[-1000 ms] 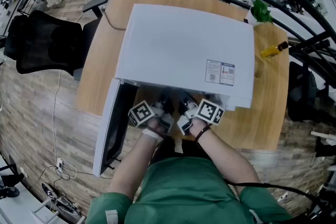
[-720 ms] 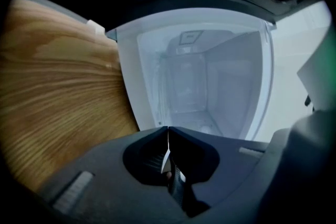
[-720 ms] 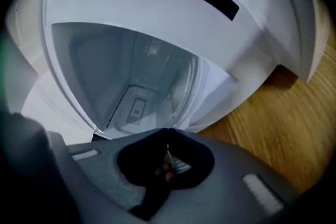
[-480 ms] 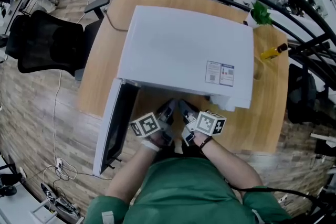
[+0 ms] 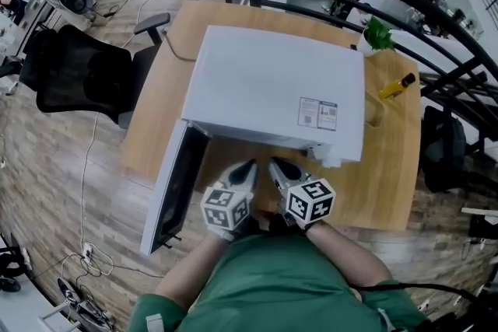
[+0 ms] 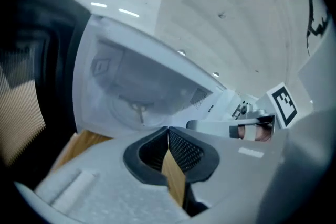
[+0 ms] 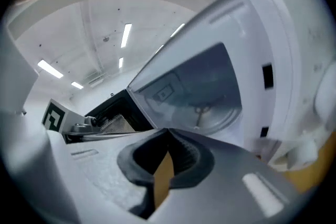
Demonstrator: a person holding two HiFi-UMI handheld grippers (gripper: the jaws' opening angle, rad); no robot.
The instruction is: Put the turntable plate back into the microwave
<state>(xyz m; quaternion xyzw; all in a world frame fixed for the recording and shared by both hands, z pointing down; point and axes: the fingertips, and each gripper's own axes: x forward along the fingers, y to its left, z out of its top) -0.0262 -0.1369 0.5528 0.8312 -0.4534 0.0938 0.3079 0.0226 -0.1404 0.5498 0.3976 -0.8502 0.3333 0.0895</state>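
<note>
The microwave (image 5: 272, 89) stands on the wooden table (image 5: 389, 175) with its door (image 5: 173, 186) swung open to the left. The turntable plate (image 7: 212, 113) lies flat on the cavity floor (a three-armed hub shows at its centre). Both grippers are outside the cavity, side by side over the near edge of the table, facing the opening. Left gripper (image 5: 246, 167): jaws fully together, pads (image 6: 184, 152) meeting at the tips, nothing between them. Right gripper (image 5: 278, 166): jaws likewise closed and empty. Neither gripper touches the plate. A yellow bottle (image 5: 397, 85) and a small plant (image 5: 377, 33) stand at the table's far right.
</note>
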